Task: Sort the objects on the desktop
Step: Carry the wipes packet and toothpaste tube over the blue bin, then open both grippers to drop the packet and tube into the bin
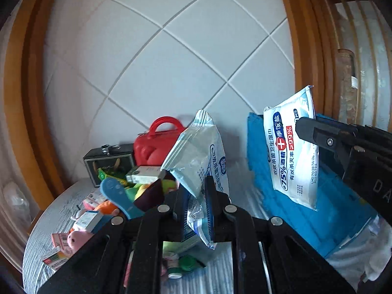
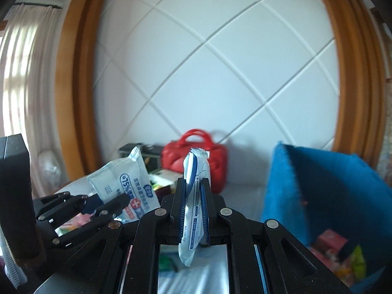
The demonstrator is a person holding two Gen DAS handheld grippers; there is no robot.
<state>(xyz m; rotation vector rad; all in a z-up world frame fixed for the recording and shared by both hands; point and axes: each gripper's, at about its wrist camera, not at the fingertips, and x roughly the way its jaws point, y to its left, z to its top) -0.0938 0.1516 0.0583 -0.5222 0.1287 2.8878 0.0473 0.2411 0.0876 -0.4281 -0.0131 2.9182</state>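
Two packs of disinfectant wet wipes, each raised above the cluttered surface (image 1: 44, 223) and each clamped in one gripper. Left-hand wipes pack (image 1: 198, 171), pale blue, pinched between the jaws of the left gripper (image 1: 197, 210), lower end hanging through the jaws, upper end fanning up and to the left; also seen from the right wrist view (image 2: 129, 186), printed face with "75%" turned toward that camera. Right-hand wipes pack (image 2: 194, 196), held edge-on and nearly upright in the clenched jaws of the right gripper (image 2: 193, 210); from the left wrist view (image 1: 291, 147), printed face visible with red cross mark and "99%", gripped at its right edge by the right gripper (image 1: 306, 132). Behind and below that pack, a blue fabric storage bin (image 1: 264, 181), with coloured packets inside (image 2: 330, 245) as shown from the right wrist. At the rear of the surface, against the white quilted wall panel (image 1: 171, 73), a red handbag-shaped case (image 1: 156, 142) and, just beside it on the left, a dark box (image 1: 107, 164). In the foreground, a heap of small items: a blue shoe insole (image 1: 120, 196), small cartons, a pink plush toy (image 1: 76, 238), a green cap (image 1: 188, 263). Wooden frame (image 2: 78, 73) bordering the panel; curtain (image 2: 22, 73) at far left of the right wrist view.
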